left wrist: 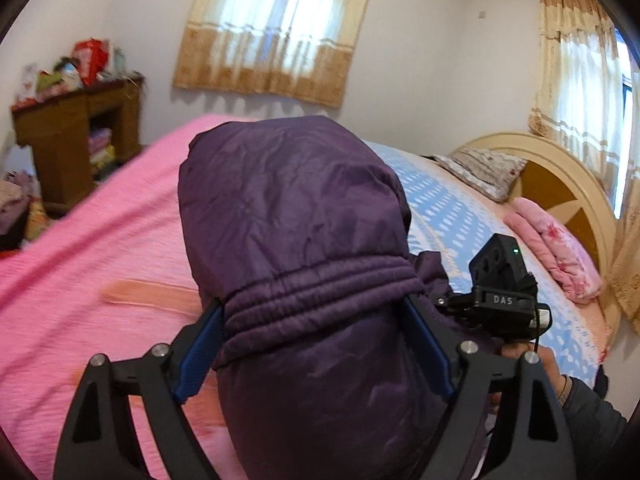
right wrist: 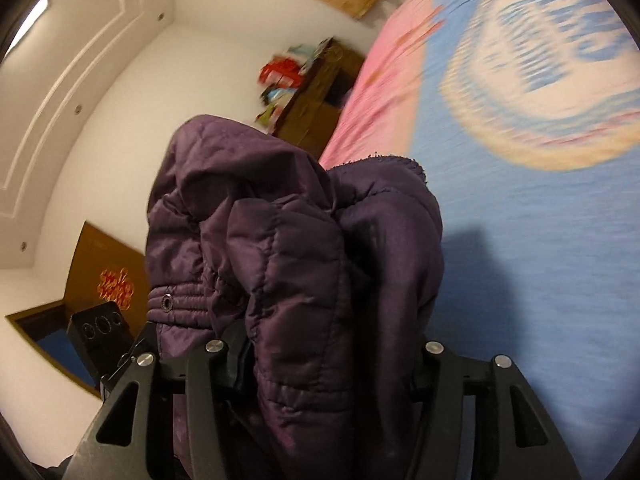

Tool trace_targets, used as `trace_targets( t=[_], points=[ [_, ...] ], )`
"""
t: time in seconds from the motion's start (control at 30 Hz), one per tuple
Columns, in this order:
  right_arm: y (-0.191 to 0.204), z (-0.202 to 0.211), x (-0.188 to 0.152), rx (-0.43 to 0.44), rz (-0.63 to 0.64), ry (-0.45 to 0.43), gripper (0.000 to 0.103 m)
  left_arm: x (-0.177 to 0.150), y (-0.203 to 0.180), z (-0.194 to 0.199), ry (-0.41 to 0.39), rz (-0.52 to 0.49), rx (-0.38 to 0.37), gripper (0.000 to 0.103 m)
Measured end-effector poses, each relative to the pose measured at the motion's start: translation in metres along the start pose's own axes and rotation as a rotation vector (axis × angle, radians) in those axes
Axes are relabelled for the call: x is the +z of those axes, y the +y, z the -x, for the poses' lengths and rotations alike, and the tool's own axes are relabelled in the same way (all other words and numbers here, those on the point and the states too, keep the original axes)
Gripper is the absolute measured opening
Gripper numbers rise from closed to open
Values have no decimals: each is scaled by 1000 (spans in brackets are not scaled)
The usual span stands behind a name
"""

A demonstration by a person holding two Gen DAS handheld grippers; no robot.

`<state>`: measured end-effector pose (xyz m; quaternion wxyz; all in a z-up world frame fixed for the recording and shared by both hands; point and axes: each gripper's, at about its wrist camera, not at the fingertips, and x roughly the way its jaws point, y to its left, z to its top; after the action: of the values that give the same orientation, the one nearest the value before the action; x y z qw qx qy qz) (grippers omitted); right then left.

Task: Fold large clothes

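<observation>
Bunching up between the blue pads (left wrist: 200,356) of the left gripper (left wrist: 312,304): a purple padded jacket (left wrist: 288,200), its gathered elastic band sitting right at the fingertips. Pads pressed into the fabric from both sides, so clenched on the jacket across a wide fold. Bulging forward past the fingertips as a rounded mass, lifted above the pink blanket (left wrist: 100,260) of the bed and hiding much of it.

Filling the gap of the right gripper (right wrist: 328,340) too, in quilted folds with a metal snap (right wrist: 165,302) showing on the ribbed band at the left. Fingertips buried under the cloth, jaws partway closed on the thick bundle, grasping the jacket. Held with the camera rolled, the blue patterned sheet (right wrist: 540,240) tilting up the right side of that view, blurred.

Seen from the left wrist, just beside the jacket on the right: the black body of the right gripper, held by a hand (left wrist: 536,364) in a dark sleeve (left wrist: 592,412).

Further back, a pillow (left wrist: 480,168) against the cream headboard (left wrist: 560,184), a folded pink cloth (left wrist: 556,252) near it, a cluttered wooden cabinet (left wrist: 72,140) at the left wall, and curtains (left wrist: 276,32) over the window.
</observation>
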<state>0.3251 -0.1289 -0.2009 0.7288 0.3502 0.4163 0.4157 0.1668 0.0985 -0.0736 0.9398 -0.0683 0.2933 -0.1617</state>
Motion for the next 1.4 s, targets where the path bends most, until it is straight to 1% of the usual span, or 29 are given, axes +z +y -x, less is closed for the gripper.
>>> trace_targets(
  t=[0.07,0.13,0.27,0.33,0.4,0.47,0.57,0.63,0.7,0.73,0.77,0.83,0.93,1.0,1.13,1.3,1.4],
  points=[
    [16,-29,-1,14,20,43,54,-1,16,15,-15,12,40,88],
    [31,-59,-1,26,41,86,54,-3,35,27,-23,46,70,88],
    [61,-126,8,20,82,183,53,-14,72,44,-38,109,161,88],
    [75,-153,15,6,105,229,53,-18,90,45,-36,150,195,88],
    [91,-185,22,-21,139,284,52,-23,111,45,-33,224,221,88],
    [100,-205,25,-45,169,321,52,-30,130,42,-31,287,245,88],
    [99,-230,32,-64,167,359,52,-45,156,31,-8,350,266,88],
    [93,-236,32,-57,160,372,52,-56,174,24,4,393,266,89],
    [88,-238,29,-59,155,369,54,-62,187,24,4,411,259,96],
    [85,-237,27,-62,152,365,55,-64,189,23,0,404,267,103],
    [82,-238,25,-60,142,358,55,-63,188,21,-3,384,280,103],
    [77,-236,19,-46,111,345,57,-60,186,15,-2,365,275,103],
    [73,-232,10,-22,76,322,57,-57,192,3,-3,380,256,103],
    [69,-230,6,-8,54,310,57,-56,195,-2,-10,379,257,103],
    [62,-225,-3,16,23,287,58,-58,201,0,-11,380,256,103],
    [63,-220,-7,15,17,270,58,-58,211,4,-4,376,244,103],
    [55,-217,-7,11,20,269,59,-59,212,3,-4,373,238,103]
  ],
)
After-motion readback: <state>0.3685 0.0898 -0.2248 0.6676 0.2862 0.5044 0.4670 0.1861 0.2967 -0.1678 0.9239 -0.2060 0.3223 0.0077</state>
